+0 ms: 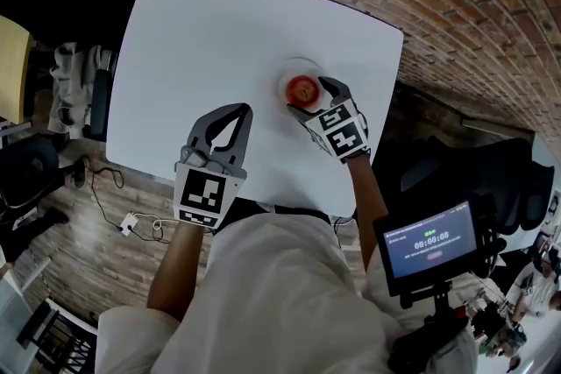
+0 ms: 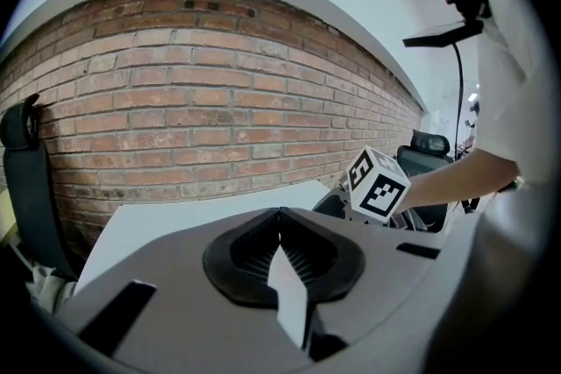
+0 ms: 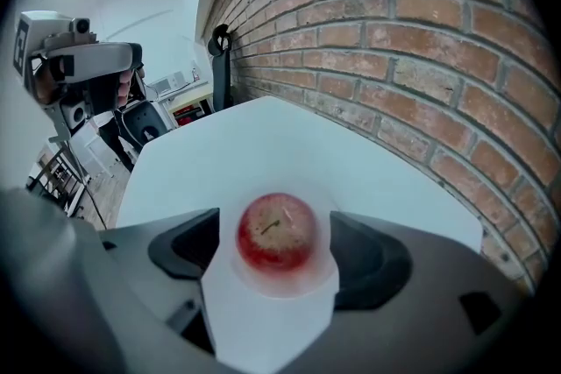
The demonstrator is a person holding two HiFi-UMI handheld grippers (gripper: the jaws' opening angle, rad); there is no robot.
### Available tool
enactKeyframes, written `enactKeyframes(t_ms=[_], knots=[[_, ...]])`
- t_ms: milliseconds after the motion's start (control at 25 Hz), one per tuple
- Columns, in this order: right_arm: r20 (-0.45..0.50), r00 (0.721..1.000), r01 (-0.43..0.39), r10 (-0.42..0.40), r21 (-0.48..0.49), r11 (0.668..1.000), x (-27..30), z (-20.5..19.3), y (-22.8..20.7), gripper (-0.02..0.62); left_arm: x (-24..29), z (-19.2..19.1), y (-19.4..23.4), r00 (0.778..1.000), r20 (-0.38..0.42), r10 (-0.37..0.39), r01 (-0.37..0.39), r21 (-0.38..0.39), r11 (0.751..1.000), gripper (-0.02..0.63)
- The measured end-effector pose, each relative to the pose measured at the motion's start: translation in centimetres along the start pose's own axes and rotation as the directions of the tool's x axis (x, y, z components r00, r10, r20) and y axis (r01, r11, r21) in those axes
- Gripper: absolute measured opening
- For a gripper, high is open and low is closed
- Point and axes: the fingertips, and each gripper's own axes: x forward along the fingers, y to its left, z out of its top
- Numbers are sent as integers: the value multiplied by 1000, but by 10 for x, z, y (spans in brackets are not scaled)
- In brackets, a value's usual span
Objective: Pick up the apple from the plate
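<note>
A red apple (image 1: 303, 89) sits on a small white plate (image 1: 299, 62) at the right side of the white table (image 1: 210, 31). My right gripper (image 1: 308, 97) points down over the plate, open, one jaw on each side of the apple and neither pad touching it. In the right gripper view the apple (image 3: 275, 230) lies stem up between the two dark pads, the plate (image 3: 289, 286) under it. My left gripper (image 1: 242, 110) hovers over the table's near edge, shut and empty; in its own view the gripper (image 2: 280, 213) has its tips meeting.
A brick wall (image 1: 456, 4) runs behind the table. A black chair (image 1: 31, 166) and cables (image 1: 131, 223) lie on the wooden floor at left. A screen with a timer (image 1: 429, 245) stands at lower right. The right gripper's marker cube (image 2: 379, 185) shows in the left gripper view.
</note>
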Motion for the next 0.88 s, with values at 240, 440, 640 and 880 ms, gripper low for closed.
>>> enactKeyframes(t_ms=[240,440,640,880], knots=[[-24,1000,-14,13,-18,1000,9,-6,2,385,2,-1,-2,1000,-5,-3,3,1,1000,6],[-33,999,-14,13,-17,1000,15,-11,0,397,3,-3,-7,1000,-10,-23,23,8,1000,6],[-38,999,-15,14,-29,999,21,-15,0,397,4,-4,-9,1000,-13,-28,28,7,1000,6],[-46,999,-4,4,-11,1000,26,-20,-2,397,2,-6,-8,1000,-16,-24,24,1,1000,6]])
